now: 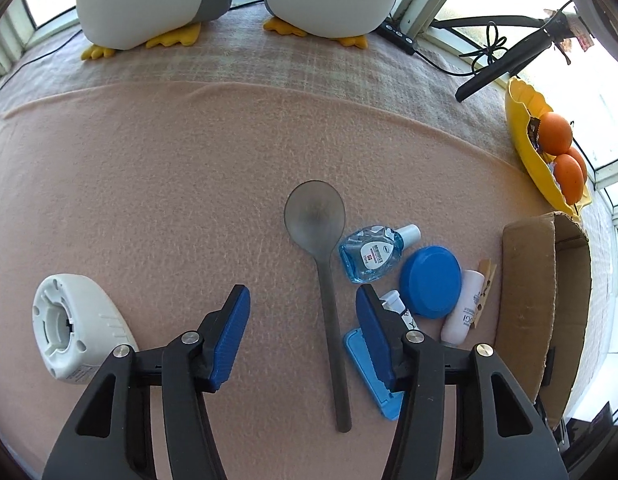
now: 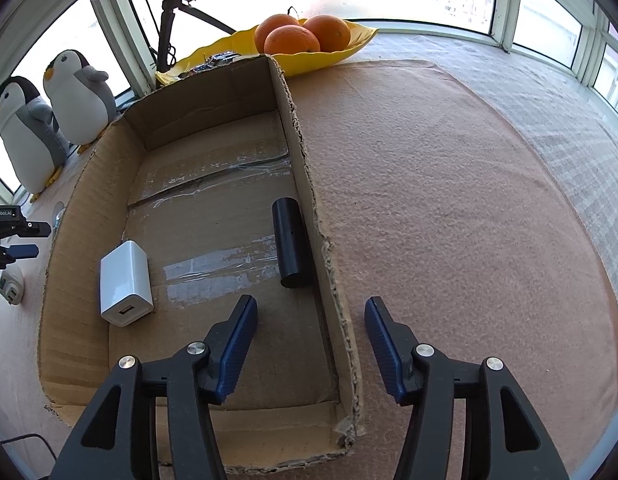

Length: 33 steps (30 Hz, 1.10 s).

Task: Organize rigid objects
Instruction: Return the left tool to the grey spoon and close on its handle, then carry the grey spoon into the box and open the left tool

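Note:
In the left wrist view my left gripper (image 1: 303, 320) is open above the pink cloth, its jaws on either side of the handle of a grey spoon (image 1: 323, 264). To its right lie a blue bottle (image 1: 371, 254), a round blue lid (image 1: 431, 280), a white tube (image 1: 463, 306), a flat blue case (image 1: 373, 376) and a wooden clothespin (image 1: 485, 280). A white device (image 1: 75, 326) lies at the left. In the right wrist view my right gripper (image 2: 309, 336) is open and empty over the right wall of the cardboard box (image 2: 329, 264), which holds a black cylinder (image 2: 291, 242) and a white charger (image 2: 125, 284).
Two penguin plush toys (image 1: 157, 0) stand at the table's far edge. A yellow dish (image 2: 329, 56) with oranges (image 2: 293, 40) stands behind the box. A black stand and cables (image 1: 505, 60) are by the window. The box also shows at the right in the left wrist view (image 1: 529, 320).

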Motion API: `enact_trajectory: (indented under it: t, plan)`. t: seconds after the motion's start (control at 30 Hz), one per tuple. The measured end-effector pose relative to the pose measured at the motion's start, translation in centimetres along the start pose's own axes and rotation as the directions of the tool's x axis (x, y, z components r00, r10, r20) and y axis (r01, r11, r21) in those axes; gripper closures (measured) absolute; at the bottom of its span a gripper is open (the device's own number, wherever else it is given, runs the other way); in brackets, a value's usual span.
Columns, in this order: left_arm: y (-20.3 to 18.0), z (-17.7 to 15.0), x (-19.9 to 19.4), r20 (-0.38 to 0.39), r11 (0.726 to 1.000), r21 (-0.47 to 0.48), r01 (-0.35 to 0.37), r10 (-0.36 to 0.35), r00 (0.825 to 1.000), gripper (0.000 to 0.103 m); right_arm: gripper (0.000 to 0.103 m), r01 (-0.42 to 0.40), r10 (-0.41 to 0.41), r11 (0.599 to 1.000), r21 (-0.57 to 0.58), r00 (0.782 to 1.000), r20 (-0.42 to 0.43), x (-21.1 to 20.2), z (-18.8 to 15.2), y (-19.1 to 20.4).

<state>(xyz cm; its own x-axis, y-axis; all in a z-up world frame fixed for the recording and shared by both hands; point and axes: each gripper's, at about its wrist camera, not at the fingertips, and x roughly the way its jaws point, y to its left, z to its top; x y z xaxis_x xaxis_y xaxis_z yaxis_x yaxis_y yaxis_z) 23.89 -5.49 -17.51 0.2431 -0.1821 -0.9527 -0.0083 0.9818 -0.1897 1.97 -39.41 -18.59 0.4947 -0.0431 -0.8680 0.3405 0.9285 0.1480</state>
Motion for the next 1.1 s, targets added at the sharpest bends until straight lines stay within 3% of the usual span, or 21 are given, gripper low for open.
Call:
enact_trajectory:
  t: [0.2,0.4,0.53,0.67,0.8,0.9,1.1]
  plan:
    - [-0.3,0.4,0.7,-0.007,1.000,0.006,-0.002,0.002,1.000,0.056,0.049,0.000,0.000,1.000,0.001,1.000,0.000,0.0,0.0,-0.1]
    - [-1.2,0.4,1.4,0.018,0.997,0.047,-0.066,0.065,0.998,0.063,0.048,-0.001,0.001,1.000,0.000,1.000,0.000,0.0,0.0,-0.1]
    - [-2.1,0.1,1.6,0.063,0.983,0.111,-0.146,0.140,0.988,0.080,0.048,-0.001,0.001,1.000,0.000,1.000,0.001,0.1,0.0,-0.1]
    - [-2.6,-0.1,1.7,0.094,0.974,0.158,-0.162,0.149,0.984,0.090,0.048,-0.001,0.001,1.000,0.001,1.000,0.001,0.1,0.0,-0.1]
    - [-1.8,-0.5,1.3,0.108,0.976,0.171,-0.138,0.121,0.987,0.096,0.048,-0.001,0.001,1.000,0.000,1.000,0.001,0.0,0.0,-0.1]
    - [-0.6,-0.9,1.0,0.103,0.985,0.153,-0.076,0.061,0.993,0.097,0.048,-0.002,0.002,1.000,0.003,1.000,0.001,0.1,0.1,-0.2]
    - [0.6,-3.0,-0.1,0.123,0.988,0.153,-0.021,0.003,0.992,0.097,0.048,-0.003,0.003,1.000,0.006,1.000,0.002,0.1,0.1,-0.2]
